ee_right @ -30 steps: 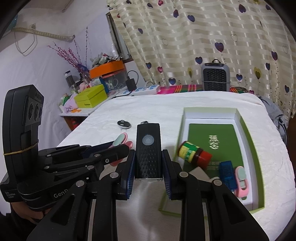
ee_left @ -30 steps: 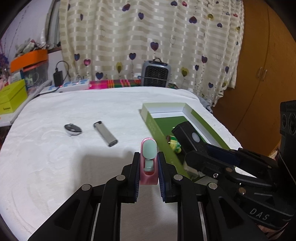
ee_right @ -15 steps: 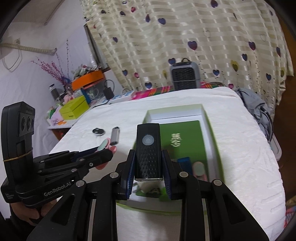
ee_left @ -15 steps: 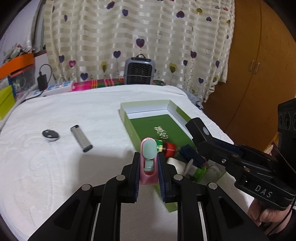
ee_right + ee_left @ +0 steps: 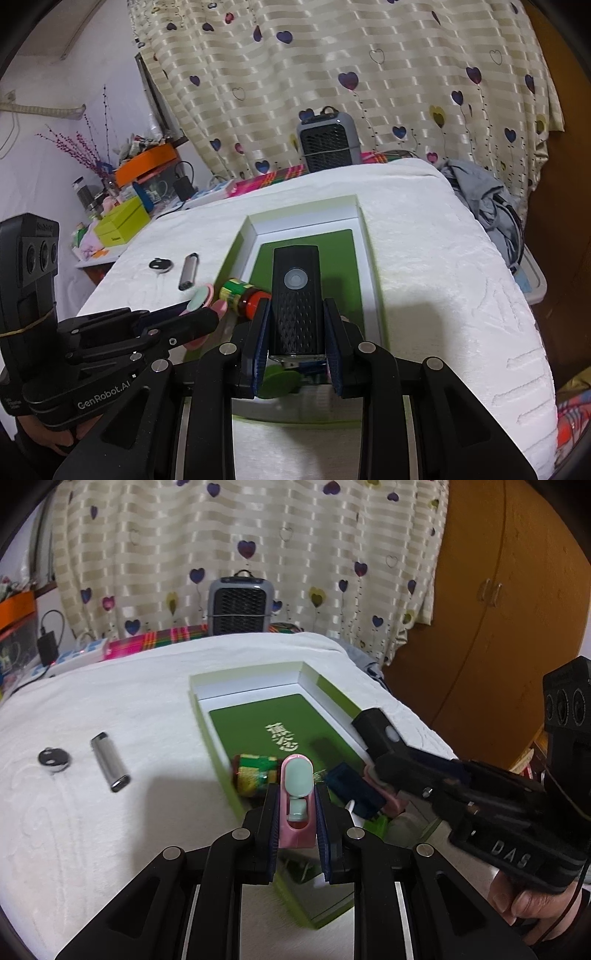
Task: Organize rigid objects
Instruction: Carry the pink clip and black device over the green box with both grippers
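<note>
Box (image 5: 325,686) contents half-hidden behind both loaded tools.

A nubbly white cloth (image 5: 110,849) is covering the tabletop, a brushed-metal lighter (image 5: 110,762) is gleaming on it, and the black device (image 5: 295,299) is showing diamond-textured matt plastic.

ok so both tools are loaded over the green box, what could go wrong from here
The near end of the green box is already crowded with the small jar and blue item, so the pink clip may land on them. The right tool and left tool are close together and could collide.
</note>
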Action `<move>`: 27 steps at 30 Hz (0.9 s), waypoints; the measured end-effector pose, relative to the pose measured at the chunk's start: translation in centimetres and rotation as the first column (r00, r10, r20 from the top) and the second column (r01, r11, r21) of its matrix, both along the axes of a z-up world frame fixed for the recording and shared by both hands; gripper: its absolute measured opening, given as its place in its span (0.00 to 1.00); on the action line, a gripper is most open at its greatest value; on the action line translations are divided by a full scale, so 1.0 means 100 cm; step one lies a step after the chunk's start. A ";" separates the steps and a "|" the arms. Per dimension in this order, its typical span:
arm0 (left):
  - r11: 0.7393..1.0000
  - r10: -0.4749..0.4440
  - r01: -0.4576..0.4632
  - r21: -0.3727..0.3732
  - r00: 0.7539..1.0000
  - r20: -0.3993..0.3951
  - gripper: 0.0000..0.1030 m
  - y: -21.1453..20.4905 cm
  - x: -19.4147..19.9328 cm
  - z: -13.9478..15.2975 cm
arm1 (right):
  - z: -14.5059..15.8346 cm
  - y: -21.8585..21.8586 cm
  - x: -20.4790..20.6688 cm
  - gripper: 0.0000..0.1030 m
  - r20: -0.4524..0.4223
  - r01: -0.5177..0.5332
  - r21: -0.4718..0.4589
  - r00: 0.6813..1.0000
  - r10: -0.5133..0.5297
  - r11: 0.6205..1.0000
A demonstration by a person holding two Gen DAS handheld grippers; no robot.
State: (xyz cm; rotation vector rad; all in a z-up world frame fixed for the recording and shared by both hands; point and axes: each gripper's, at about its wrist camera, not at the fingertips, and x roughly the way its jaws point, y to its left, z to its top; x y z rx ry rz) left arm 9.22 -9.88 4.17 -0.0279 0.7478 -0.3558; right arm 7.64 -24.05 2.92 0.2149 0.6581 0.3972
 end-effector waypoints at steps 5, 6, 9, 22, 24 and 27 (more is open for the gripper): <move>1.000 -0.020 0.020 -0.006 1.000 -0.009 0.16 -0.008 0.005 -0.004 | -0.007 0.002 0.004 0.28 -0.023 -0.007 -0.014 1.000 0.006 1.000; 1.000 -0.022 0.022 -0.002 1.000 -0.012 0.16 -0.009 0.006 -0.006 | -0.008 0.002 0.004 0.28 -0.027 -0.008 -0.017 1.000 0.007 1.000; 1.000 -0.026 0.026 0.003 0.999 -0.024 0.16 -0.011 0.008 -0.009 | -0.010 0.003 0.005 0.28 -0.037 -0.012 -0.025 0.999 0.011 1.000; 0.999 -0.034 0.034 0.013 0.999 -0.030 0.16 -0.016 0.014 -0.014 | -0.014 0.004 0.008 0.28 -0.056 -0.014 -0.038 0.998 0.012 0.999; 0.999 -0.038 0.038 0.009 0.999 -0.027 0.16 -0.017 0.016 -0.014 | -0.014 0.004 0.008 0.28 -0.055 -0.010 -0.037 0.998 0.007 0.999; 0.999 -0.045 0.045 -0.004 0.999 -0.025 0.16 -0.016 0.017 -0.013 | -0.013 0.004 0.008 0.28 -0.054 -0.004 -0.047 0.999 0.002 0.999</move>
